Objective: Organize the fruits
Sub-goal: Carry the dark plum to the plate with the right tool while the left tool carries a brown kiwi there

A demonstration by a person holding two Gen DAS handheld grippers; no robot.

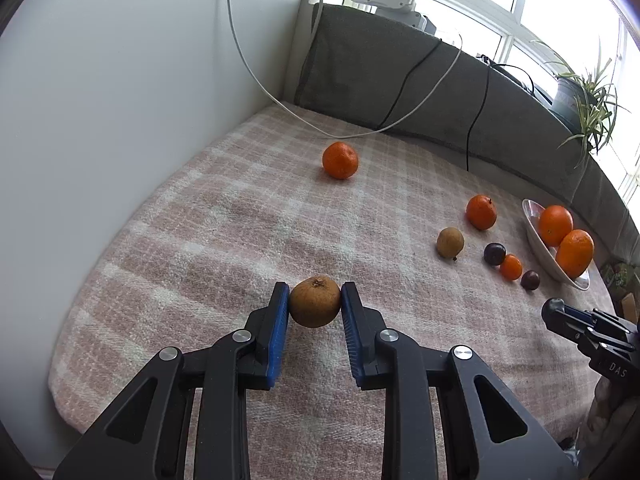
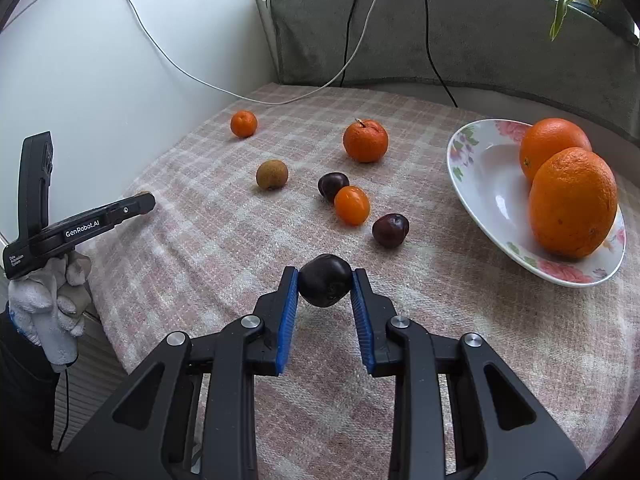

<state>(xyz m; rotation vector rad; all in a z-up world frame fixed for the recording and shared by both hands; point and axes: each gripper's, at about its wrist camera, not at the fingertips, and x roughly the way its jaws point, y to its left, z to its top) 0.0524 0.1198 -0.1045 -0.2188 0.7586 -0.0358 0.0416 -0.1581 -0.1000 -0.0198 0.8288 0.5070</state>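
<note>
- Two grippers each clamp one fruit on the checked blanket (image 1: pixel 200 208).
- The left gripper (image 1: pixel 315 300) pinches a brown russet fruit (image 1: pixel 315 301) between blue pads.
- The right gripper (image 2: pixel 325 280) is closed on a dark plum (image 2: pixel 325 280), near the floral dish (image 2: pixel 476 160) holding two oranges (image 2: pixel 573 202).
- Risk: round skins may slip from the narrow pads when lifted and roll away.

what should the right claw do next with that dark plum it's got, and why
Probably lift it and carry it toward the floral plate. The right claw is shut on the dark plum, pads pressing both sides, with the fruit low over the checked blanket. The plate sits up to the right, holding two oranges, with bare space on its near-left side.
</note>
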